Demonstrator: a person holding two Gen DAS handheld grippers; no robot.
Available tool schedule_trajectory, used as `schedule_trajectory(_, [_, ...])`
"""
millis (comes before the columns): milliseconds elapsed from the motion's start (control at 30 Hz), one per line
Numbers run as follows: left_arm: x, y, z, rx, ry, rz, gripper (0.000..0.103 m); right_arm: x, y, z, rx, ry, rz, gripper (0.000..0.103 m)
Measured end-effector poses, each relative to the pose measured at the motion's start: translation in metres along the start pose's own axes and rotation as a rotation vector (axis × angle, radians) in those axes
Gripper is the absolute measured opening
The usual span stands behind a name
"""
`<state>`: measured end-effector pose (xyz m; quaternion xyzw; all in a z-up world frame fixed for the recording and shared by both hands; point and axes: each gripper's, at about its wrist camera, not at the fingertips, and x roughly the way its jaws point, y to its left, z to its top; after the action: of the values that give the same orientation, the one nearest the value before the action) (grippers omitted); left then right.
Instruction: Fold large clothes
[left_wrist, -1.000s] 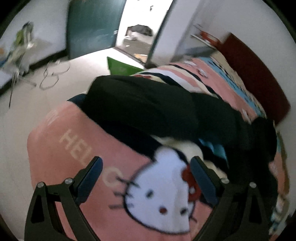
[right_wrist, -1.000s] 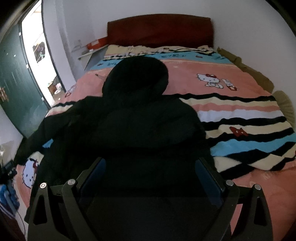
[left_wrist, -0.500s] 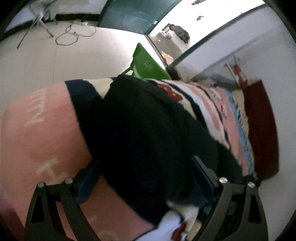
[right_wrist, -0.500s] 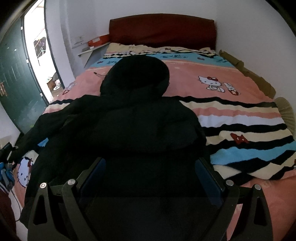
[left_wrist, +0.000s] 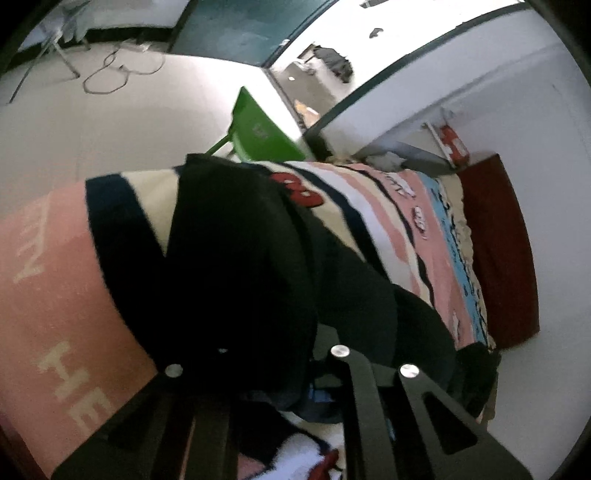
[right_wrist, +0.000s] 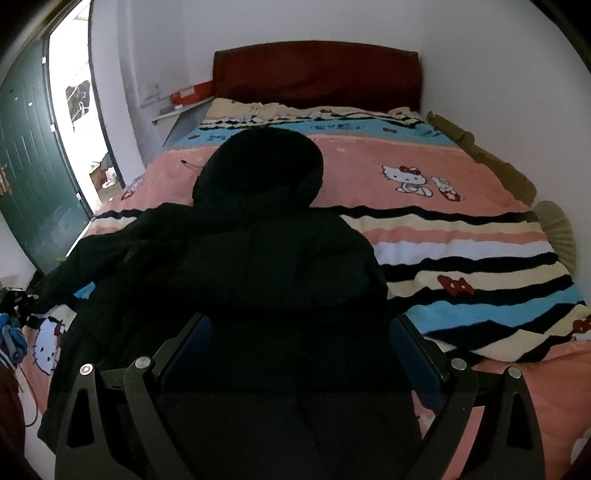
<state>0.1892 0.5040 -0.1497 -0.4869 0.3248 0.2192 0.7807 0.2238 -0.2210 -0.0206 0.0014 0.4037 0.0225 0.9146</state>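
**Left sleeve seized; fold ready to begin**

On the bed, a large black padded hooded jacket (right_wrist: 258, 258) lay flat across the pink, striped cartoon-cat blanket (right_wrist: 461, 236), hood towards the dark red headboard (right_wrist: 317, 74), its left sleeve reaching out to the bed's edge nearest the green door (right_wrist: 29, 177).

Half a second earlier the left gripper (left_wrist: 258, 369) stood wide, straddling that black sleeve (left_wrist: 236, 258). Its jaws had just been closing and were found drawn fully together, with the sleeve fabric bunched between them. The grip appeared to sit near the cuff end, though dark cloth on dark fingers left the exact bite unclear.

The right gripper (right_wrist: 299, 354) hung over the jacket's lower body with its jaws spread wide and holding nothing; whether its tips touched the cloth could not be told.

Assessment: the jacket remained unfolded. With the sleeve secured, the likely next step is to carry it inward across the jacket's back. The padded fabric may slip from a thin pinch.
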Motion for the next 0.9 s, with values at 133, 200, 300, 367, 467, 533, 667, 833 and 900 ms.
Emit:
schedule_trajectory(133, [-0.017, -0.013, 0.0, 0.027, -0.018, -0.034, 0.009, -0.009, -0.003, 0.001, 0.013, -0.02, 0.007, 0.096])
schedule_trajectory(200, [-0.028, -0.025, 0.0, 0.051, -0.028, -0.054, 0.009, -0.014, -0.005, 0.001, 0.017, -0.027, 0.011, 0.096])
schedule_trajectory(300, [-0.042, -0.044, -0.003, 0.093, -0.039, -0.078, 0.009, -0.022, -0.011, 0.0, 0.033, -0.041, 0.013, 0.096])
schedule_trajectory(367, [-0.051, -0.057, -0.005, 0.113, -0.043, -0.094, 0.008, -0.027, -0.015, -0.001, 0.047, -0.05, 0.014, 0.096])
schedule_trajectory(467, [-0.066, -0.078, -0.01, 0.14, -0.05, -0.116, 0.008, -0.032, -0.023, -0.002, 0.067, -0.06, 0.017, 0.096])
schedule_trajectory(533, [-0.076, -0.098, -0.016, 0.174, -0.055, -0.133, 0.008, -0.036, -0.028, -0.003, 0.08, -0.069, 0.02, 0.096])
schedule_trajectory(667, [-0.099, -0.141, -0.03, 0.24, -0.06, -0.181, 0.008, -0.041, -0.04, -0.004, 0.113, -0.086, 0.026, 0.096])
schedule_trajectory(833, [-0.12, -0.199, -0.056, 0.325, -0.058, -0.243, 0.008, -0.045, -0.056, -0.005, 0.151, -0.1, 0.029, 0.096])
schedule_trajectory(900, [-0.128, -0.225, -0.069, 0.363, -0.055, -0.271, 0.008, -0.048, -0.063, -0.005, 0.158, -0.106, 0.026, 0.096])
